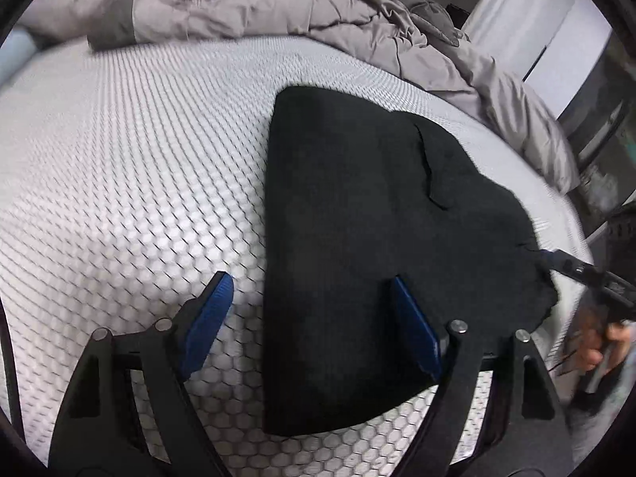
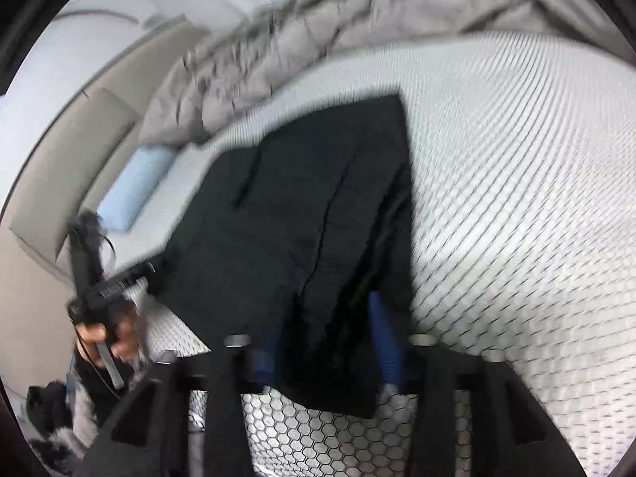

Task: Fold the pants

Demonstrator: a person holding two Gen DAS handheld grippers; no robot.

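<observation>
At the bottom of the left wrist view, the left gripper (image 1: 310, 318) is held wide apart astride the near left edge of the black pants (image 1: 381, 246), probably to free or re-take that edge. In the blurred right wrist view, the right gripper (image 2: 326, 342) has cloth between its blue fingers (image 2: 383, 342), though whether it is clamped cannot be told. Beyond, mid-frame, the pants lie partly folded on the honeycomb mattress (image 1: 131, 183), with the grey duvet (image 1: 246, 0) bunched along the top.

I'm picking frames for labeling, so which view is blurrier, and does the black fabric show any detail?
Right wrist view: heavy motion smear across the mattress and comforter. Left wrist view: sharper, with strong fisheye bending. The pants read near-featureless black in both; only faint seams show.
</observation>
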